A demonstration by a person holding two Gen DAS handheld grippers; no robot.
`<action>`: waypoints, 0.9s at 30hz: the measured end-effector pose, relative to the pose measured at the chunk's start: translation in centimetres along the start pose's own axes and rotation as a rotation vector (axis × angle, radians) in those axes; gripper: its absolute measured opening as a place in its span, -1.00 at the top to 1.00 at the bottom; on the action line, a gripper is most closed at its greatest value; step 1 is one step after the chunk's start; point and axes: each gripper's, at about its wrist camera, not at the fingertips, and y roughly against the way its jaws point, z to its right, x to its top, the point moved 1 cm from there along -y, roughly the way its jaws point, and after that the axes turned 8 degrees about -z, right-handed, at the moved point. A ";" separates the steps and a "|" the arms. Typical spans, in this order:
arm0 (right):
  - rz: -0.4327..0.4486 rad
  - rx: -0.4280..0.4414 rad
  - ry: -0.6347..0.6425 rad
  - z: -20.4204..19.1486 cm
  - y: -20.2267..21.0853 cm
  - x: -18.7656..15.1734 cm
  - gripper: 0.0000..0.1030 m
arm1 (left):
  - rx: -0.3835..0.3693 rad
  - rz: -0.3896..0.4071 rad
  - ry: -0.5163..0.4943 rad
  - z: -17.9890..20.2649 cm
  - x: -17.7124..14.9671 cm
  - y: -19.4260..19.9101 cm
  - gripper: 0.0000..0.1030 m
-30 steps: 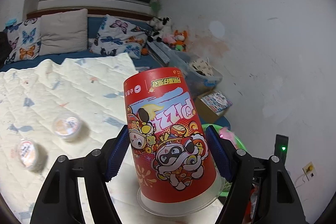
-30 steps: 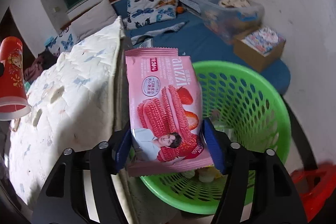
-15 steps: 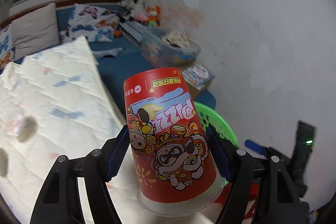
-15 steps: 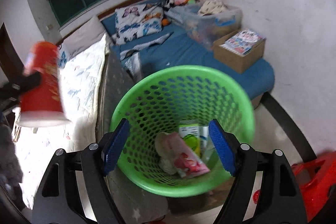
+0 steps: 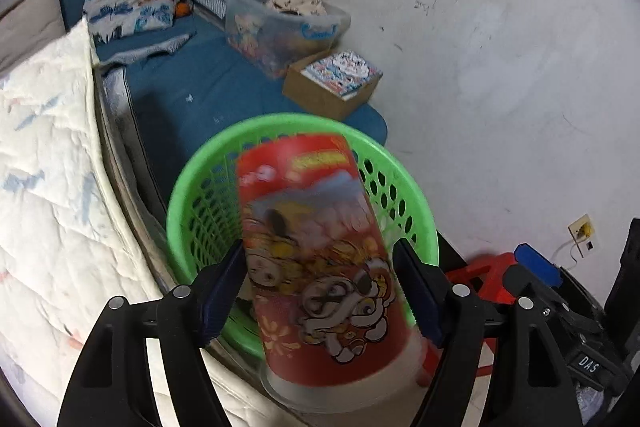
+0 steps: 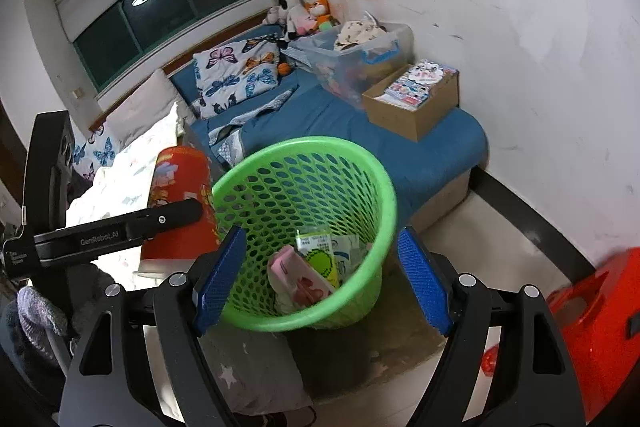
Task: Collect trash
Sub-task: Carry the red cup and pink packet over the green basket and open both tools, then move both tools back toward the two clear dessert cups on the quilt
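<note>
Left gripper (image 5: 320, 291): clamped on the red cup (image 5: 320, 267), upside down, above the near rim of the green basket (image 5: 396, 163)
Right gripper (image 6: 320, 279): wide apart, holding nothing, over the basket
Pink packet (image 6: 300, 277): inside the basket, beside a green-and-white carton (image 6: 320, 253)

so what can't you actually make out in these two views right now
- Red cup, left wrist view: motion blur smears its print, and it hides most of the inside of the green basket.
- Left gripper: blur hides whether its fingers touch the cup.
- Basket bottom, right wrist view: the pink wrapper and a green-and-white packet cover what lies beneath.
- Red stool: cut off at the frame edge.
</note>
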 end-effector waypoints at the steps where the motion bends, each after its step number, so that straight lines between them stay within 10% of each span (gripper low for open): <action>1: 0.001 -0.001 -0.001 0.0 0.0 -0.1 -0.51 | -0.016 -0.004 0.008 -0.2 -0.1 0.0 -0.51; 27: -0.049 0.179 0.254 -15.6 -2.4 0.6 -0.52 | 0.282 0.255 0.164 -14.9 -9.1 16.6 -0.56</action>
